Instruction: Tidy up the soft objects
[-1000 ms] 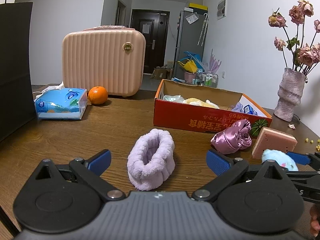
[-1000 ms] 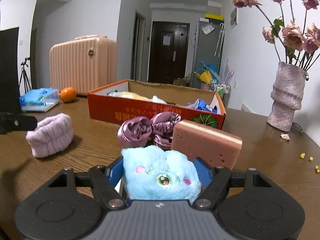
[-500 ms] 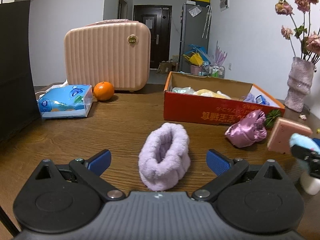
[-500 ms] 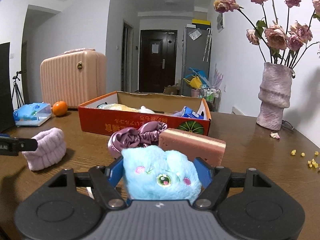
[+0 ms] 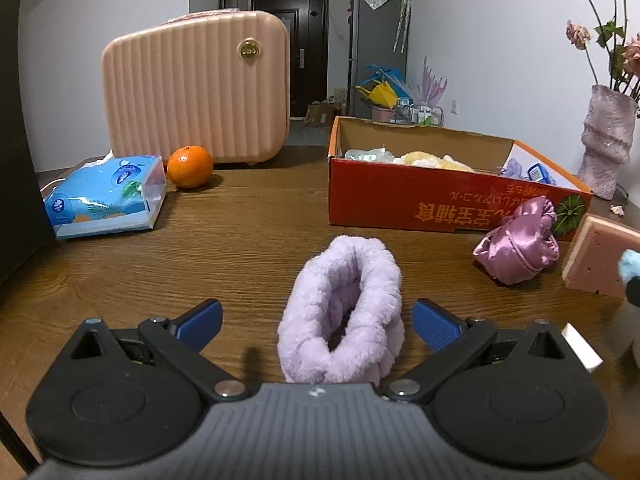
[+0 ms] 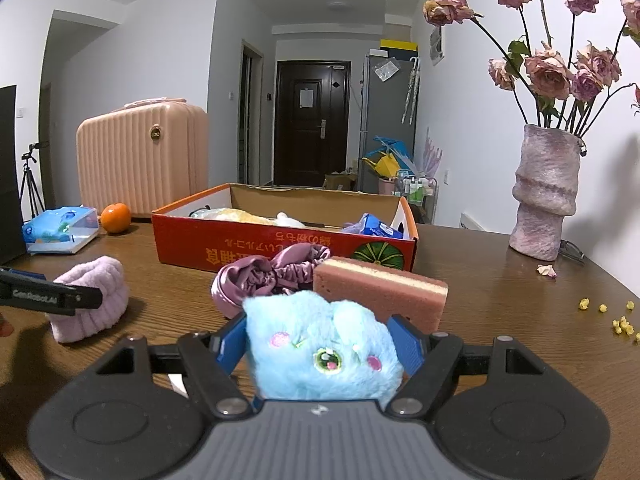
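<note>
An open red cardboard box stands on the wooden worktop. Inside it lie a pale yellow soft item, a clear wrapped bundle at the far left end, and a blue packet at the right end; more cannot be made out.

The left gripper is released, its blue pads spread wide on either side of a lilac fluffy headband that rests on the worktop, untouched. The right gripper is clenched on a blue plush toy, both pads pressing its sides.

Just in front of the box lie a purple satin scrunchie and a pink sponge block, touching each other.

Only the right wrist view shows the whole vase of dried roses, the yellow crumbs scattered on the worktop and a tripod. The left wrist view shows the tissue pack, the orange and the pink suitcase far more plainly.
</note>
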